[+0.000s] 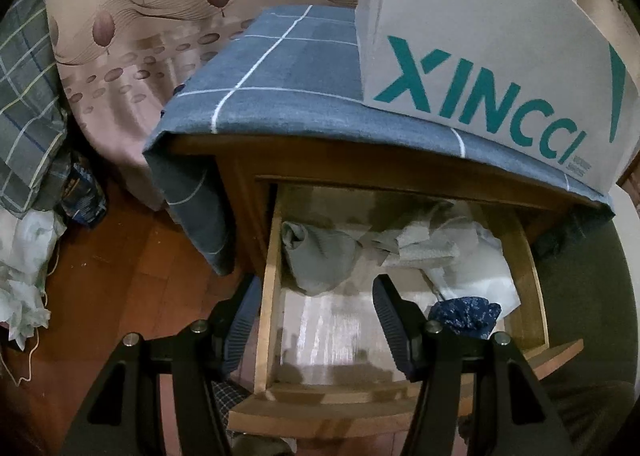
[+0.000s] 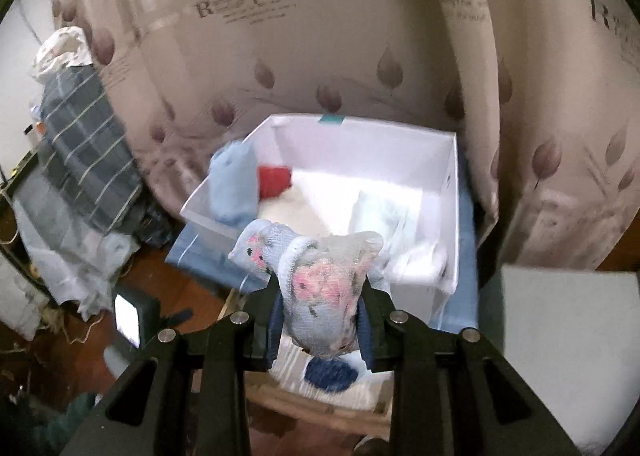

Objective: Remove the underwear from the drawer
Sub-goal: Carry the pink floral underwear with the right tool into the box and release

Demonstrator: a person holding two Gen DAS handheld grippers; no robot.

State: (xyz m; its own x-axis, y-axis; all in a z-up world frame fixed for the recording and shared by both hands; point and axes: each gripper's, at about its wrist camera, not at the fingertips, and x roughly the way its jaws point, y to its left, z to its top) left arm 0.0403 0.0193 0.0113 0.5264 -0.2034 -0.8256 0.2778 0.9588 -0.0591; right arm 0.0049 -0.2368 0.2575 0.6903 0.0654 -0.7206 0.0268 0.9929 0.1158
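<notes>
right gripper [image 2: 322, 296] pinching floral underwear [image 2: 320, 292] above the open drawer [image 1: 266, 296], before a white box [image 1: 480, 55] reading "xincci" in teal. left gripper [image 1: 316, 320] spread, empty, straddling the drawer's side wall.

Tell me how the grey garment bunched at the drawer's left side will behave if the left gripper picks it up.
The grey garment lies crumpled in soft folds, so it will probably droop from the left gripper. It looks thin, likely light. It touches the pale cloth beside it, which might drag along.
</notes>
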